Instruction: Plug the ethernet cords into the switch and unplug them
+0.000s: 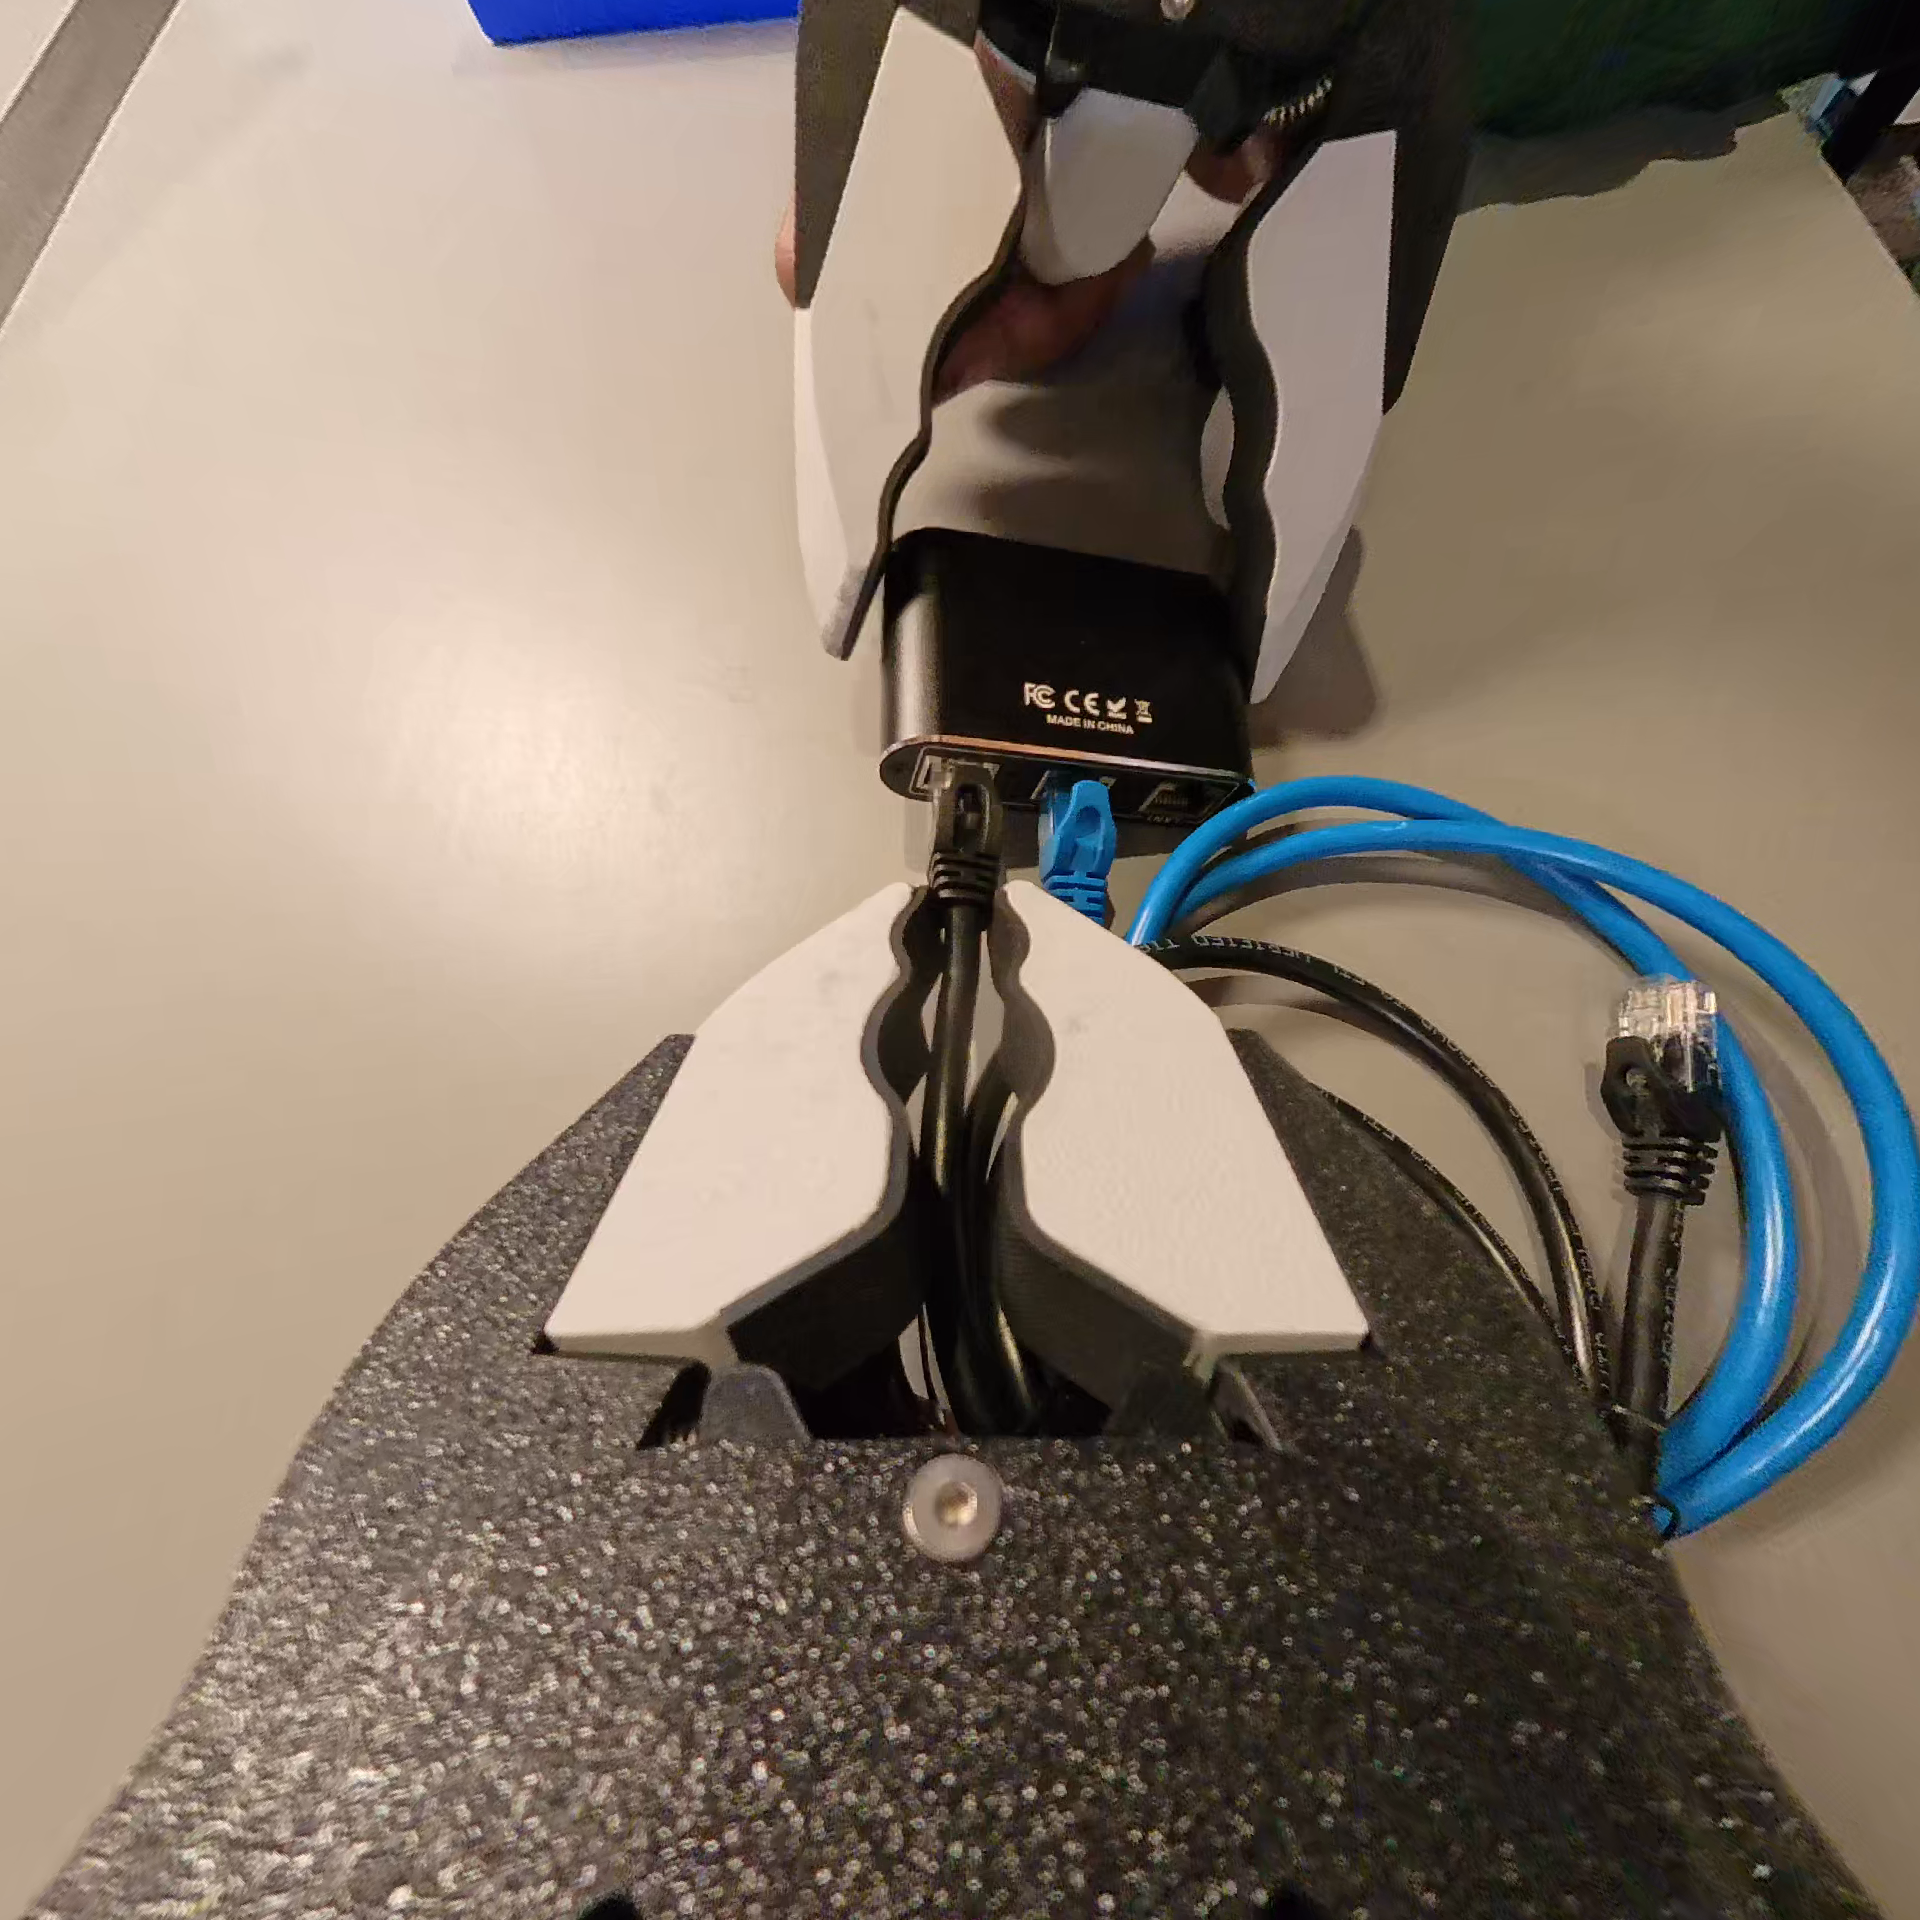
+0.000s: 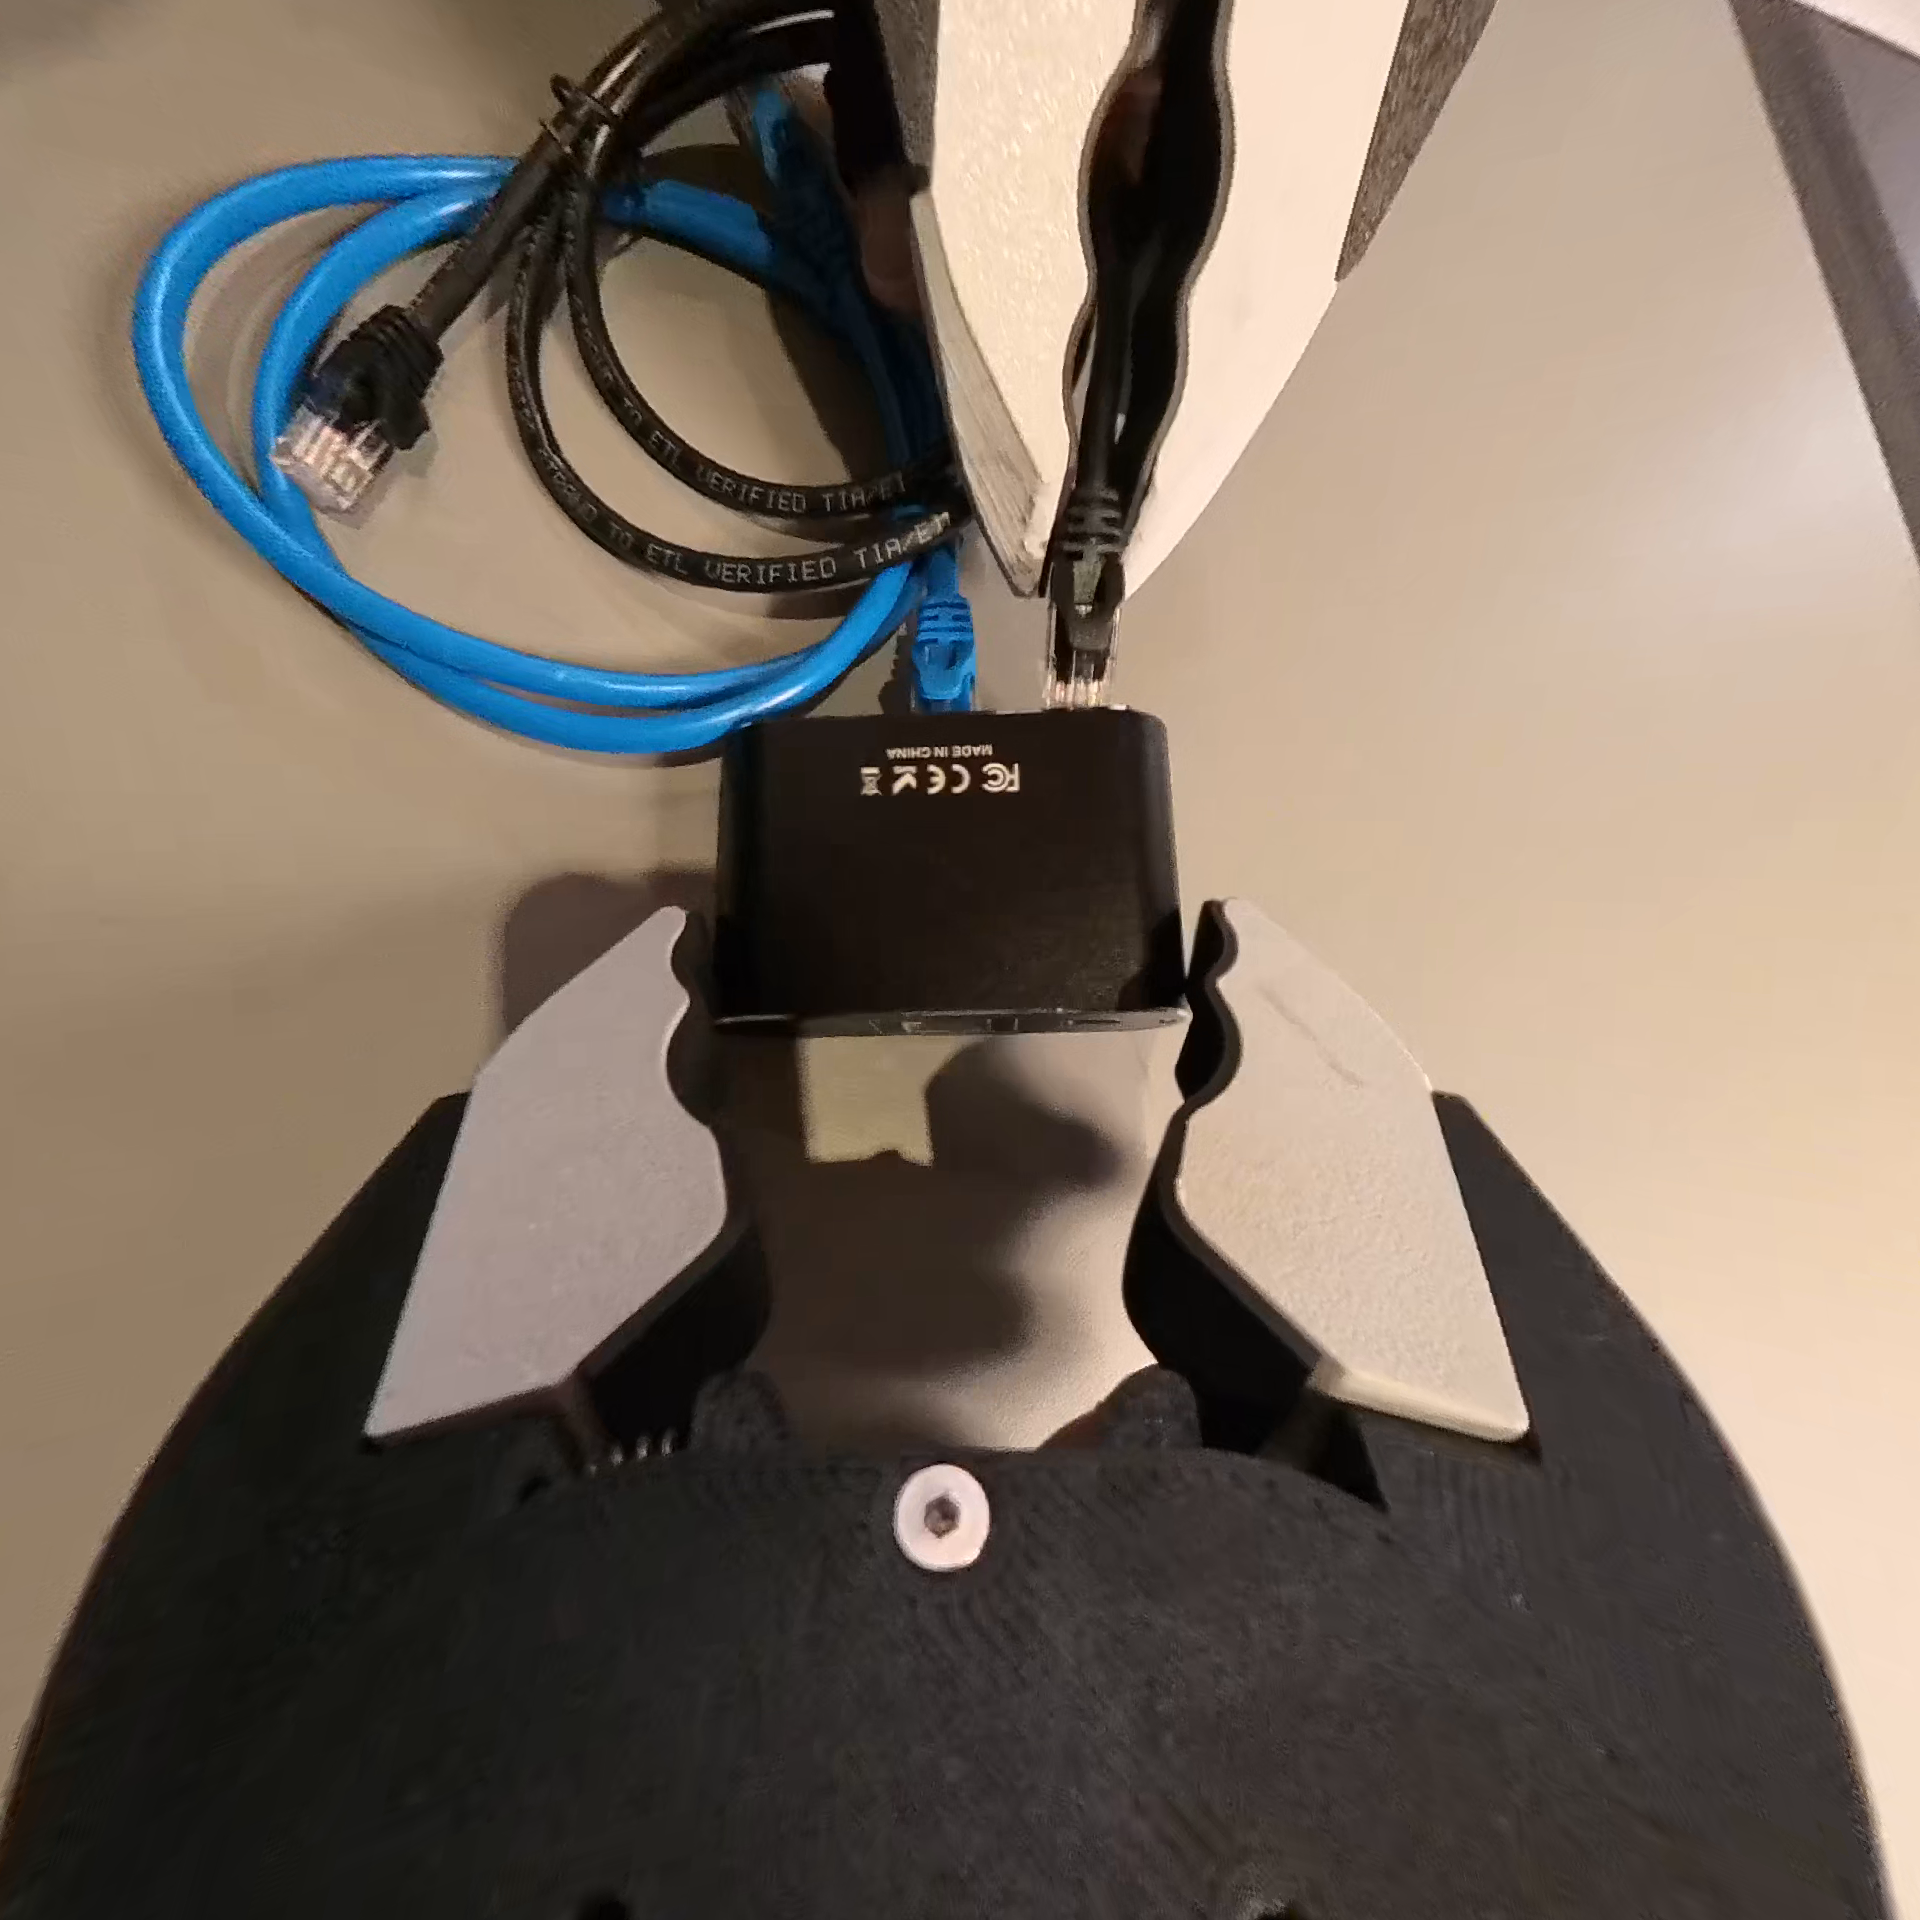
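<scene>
A black switch point(image 1: 1060, 665) lies on the beige table, its port face toward my left gripper. My right gripper point(image 2: 951, 935) is shut on the switch point(image 2: 945, 842), one finger on each side; it also shows in the left wrist view point(image 1: 1060, 613). My left gripper point(image 1: 961, 894) is shut on the black ethernet cord point(image 1: 956, 1039) just behind its plug point(image 1: 961, 821). The plug's clear tip is at the mouth of the leftmost port; how deep it sits is unclear. A blue plug point(image 1: 1075, 831) sits in the middle port. The left gripper also shows in the right wrist view point(image 2: 1086, 561).
The blue cord point(image 1: 1662, 883) and the rest of the black cord lie coiled to the right of the switch, with a free black-booted plug point(image 1: 1662, 1049) on top. A blue box point(image 1: 634, 16) sits at the far left. The table's edge point(image 2: 1849, 208) runs nearby. Some 6 cm of space lies between my two pairs of fingers.
</scene>
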